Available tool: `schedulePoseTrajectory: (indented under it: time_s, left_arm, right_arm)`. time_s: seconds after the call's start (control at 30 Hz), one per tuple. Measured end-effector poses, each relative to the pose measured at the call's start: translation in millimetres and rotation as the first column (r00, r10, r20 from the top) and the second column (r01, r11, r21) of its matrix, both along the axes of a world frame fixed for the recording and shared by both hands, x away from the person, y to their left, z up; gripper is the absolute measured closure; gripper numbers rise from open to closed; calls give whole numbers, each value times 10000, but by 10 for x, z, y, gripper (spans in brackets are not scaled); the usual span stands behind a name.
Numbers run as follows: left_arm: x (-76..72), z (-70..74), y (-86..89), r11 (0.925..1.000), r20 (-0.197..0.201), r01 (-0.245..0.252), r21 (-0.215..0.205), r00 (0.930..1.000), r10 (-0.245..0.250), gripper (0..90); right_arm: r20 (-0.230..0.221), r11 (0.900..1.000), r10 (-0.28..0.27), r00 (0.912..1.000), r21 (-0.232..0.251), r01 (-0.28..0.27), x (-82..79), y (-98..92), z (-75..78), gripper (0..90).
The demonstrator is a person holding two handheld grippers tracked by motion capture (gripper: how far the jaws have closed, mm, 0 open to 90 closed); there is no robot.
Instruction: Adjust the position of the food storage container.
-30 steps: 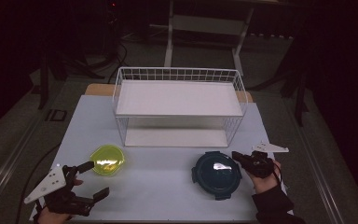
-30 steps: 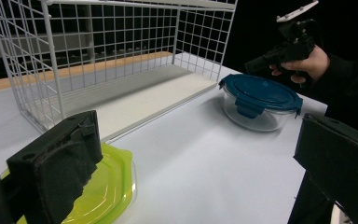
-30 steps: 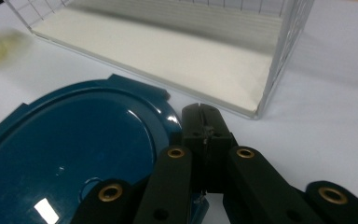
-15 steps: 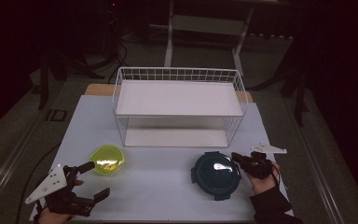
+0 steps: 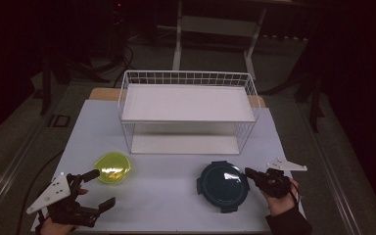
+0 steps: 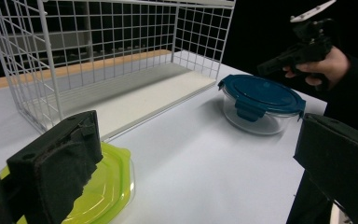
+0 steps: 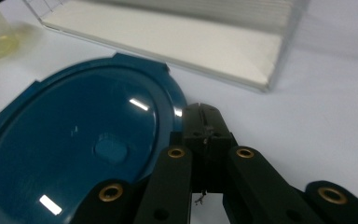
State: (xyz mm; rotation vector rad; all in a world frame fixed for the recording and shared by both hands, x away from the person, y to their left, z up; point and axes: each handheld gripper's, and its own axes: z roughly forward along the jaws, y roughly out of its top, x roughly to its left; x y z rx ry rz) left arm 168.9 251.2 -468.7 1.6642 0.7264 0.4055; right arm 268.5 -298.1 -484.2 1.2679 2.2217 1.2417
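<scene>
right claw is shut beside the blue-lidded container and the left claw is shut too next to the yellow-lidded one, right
Not quite. The left claw is open: the left gripper view shows its two jaws standing far apart, one by the yellow-lidded container. The rest holds: the right claw is shut beside the blue-lidded container, as the right gripper view shows.

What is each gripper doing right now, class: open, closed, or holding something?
Left gripper: open, holding nothing, beside the yellow-lidded container.
Right gripper: closed, holding nothing, tips at the rim of the blue-lidded container.
</scene>
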Motion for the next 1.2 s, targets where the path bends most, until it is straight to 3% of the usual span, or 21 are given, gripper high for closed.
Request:
schedulePoseTrajectory:
  time_s: [0.1,0.17,0.43,1.07,1.2]
  left_arm:
    - [-3,1,-4,10000,4,14,26,10000,-14,0]
    - [-4,9,-9,10000,30,8,29,10000,-8,0]
    - [7,1,-12,10000,-54,40,-24,10000,-40,0]
    - [21,-11,-48,9999,-245,133,83,9996,-131,0]
    - [24,-15,-65,9997,-273,198,164,9994,-193,0]
  right_arm:
    - [-2,9999,-80,10000,-80,80,-34,-20,1,900]
    - [-243,9999,-123,9996,-109,121,-111,-72,-53,900]
    - [-526,9998,-161,9985,100,166,-102,-58,-86,900]
    - [-795,9946,1004,9918,347,-979,27,389,-92,900]
    - [-887,9899,1371,9866,473,-1334,35,499,-97,900]
